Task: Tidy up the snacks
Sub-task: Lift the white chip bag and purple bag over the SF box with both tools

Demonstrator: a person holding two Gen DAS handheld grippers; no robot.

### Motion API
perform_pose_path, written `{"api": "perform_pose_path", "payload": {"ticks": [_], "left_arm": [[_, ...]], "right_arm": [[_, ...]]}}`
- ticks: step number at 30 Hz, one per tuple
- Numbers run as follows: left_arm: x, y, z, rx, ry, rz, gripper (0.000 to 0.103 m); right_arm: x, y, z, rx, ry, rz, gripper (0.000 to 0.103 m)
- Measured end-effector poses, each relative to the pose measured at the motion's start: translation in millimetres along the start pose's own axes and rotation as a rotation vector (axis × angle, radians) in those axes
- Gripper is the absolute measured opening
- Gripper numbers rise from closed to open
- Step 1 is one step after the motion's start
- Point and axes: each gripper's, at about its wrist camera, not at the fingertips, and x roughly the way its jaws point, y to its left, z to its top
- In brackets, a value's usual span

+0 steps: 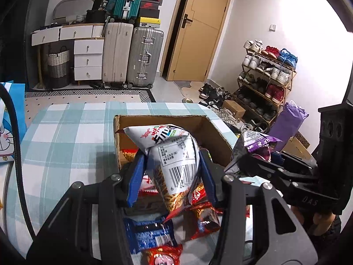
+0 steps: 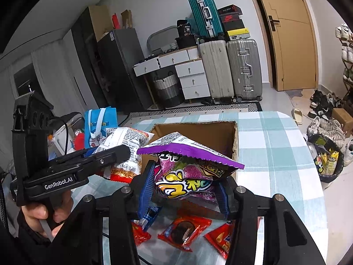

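Left wrist view: my left tongs (image 1: 171,176) are closed on one white snack bag (image 1: 172,154), its barcode facing me and its top at 12 o'clock, held over the near edge of the one cardboard box (image 1: 211,130) on the checked counter (image 1: 66,132). Below the tongs, at 6 o'clock, I count one blue packet (image 1: 147,234) and at least three red packets, one of them (image 1: 163,255) at the bottom edge; more may be hidden under the fingers. At 3 o'clock my right tongs (image 1: 242,161) come in from the side, clamped on one purple bag (image 1: 258,141).

Right wrist view, left to right: at 9 o'clock the left tongs (image 2: 125,152) appear side-on, with the white snack bag (image 2: 125,141) between their fingers. Behind them, off the counter's far left, stands one blue cartoon bag (image 2: 101,123). At centre, my right tongs (image 2: 184,187) are pressed against both sides of the purple bag (image 2: 187,172), which sits in front of the box (image 2: 220,130); the box stands well inside the counter (image 2: 275,154). At 6 o'clock I count three red packets on the counter, the middle one (image 2: 184,231) showing a dark round biscuit, plus one blue packet (image 2: 150,216) partly hidden by the left finger. At 3 o'clock, on the floor, one dark bin (image 2: 328,161) holds yellow wrappers.
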Motion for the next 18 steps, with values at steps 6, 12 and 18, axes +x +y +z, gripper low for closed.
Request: {"api": "perform_pose_path", "payload": {"ticks": [6, 12, 18], "left_arm": [[25.1, 4.1, 5.4, 0.007, 0.014, 0.009, 0.045], [48.6, 8.4, 8.0, 0.018, 0.028, 0.023, 0.045], [71.2, 14.7, 8.6, 0.031, 0.042, 0.051, 0.045]], "right_arm": [[19.1, -4.9, 5.2, -0.017, 0.017, -0.004, 0.049], [37.3, -6.8, 7.6, -0.043, 0.037, -0.011, 0.049], [57.0, -14.6, 8.9, -0.053, 0.067, -0.025, 0.049]]}}
